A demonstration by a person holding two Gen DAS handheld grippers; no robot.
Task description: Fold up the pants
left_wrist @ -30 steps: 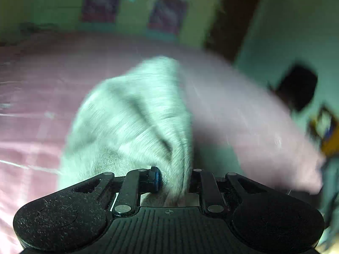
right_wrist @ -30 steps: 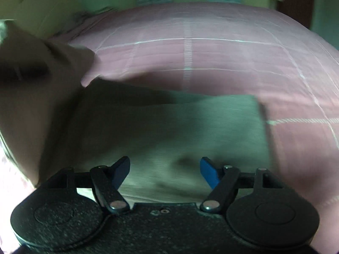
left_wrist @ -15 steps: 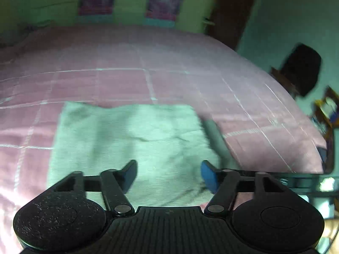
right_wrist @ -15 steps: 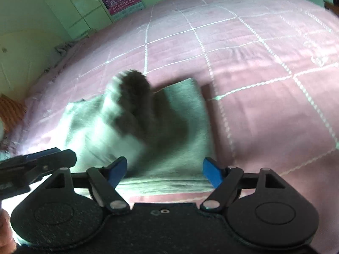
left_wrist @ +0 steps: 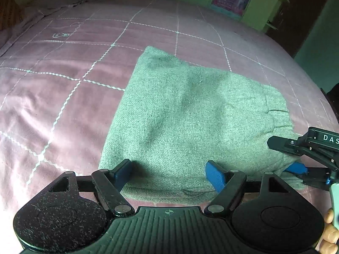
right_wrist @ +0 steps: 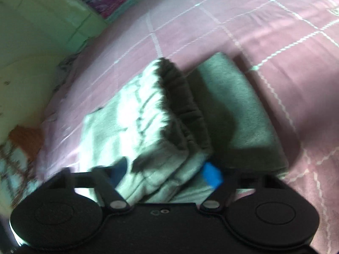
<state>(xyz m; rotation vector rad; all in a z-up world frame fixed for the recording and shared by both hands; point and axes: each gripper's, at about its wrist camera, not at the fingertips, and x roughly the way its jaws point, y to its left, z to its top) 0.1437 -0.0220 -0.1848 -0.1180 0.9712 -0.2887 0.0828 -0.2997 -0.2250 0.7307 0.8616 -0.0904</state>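
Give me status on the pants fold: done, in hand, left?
Done: the pants lie folded in a compact stack on the pink bedspread, elastic waistband visible on the upper layer. In hand: the right claw is closing around the stack's near corner; the left claw is opening, pads clear of the fabric. Left: possibly one more fold or squaring the edges.

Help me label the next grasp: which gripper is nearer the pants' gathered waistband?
Right. The right gripper is closing with the folded layers at the waistband end of the pants between its fingers. The left gripper hovers open over the plain near edge.
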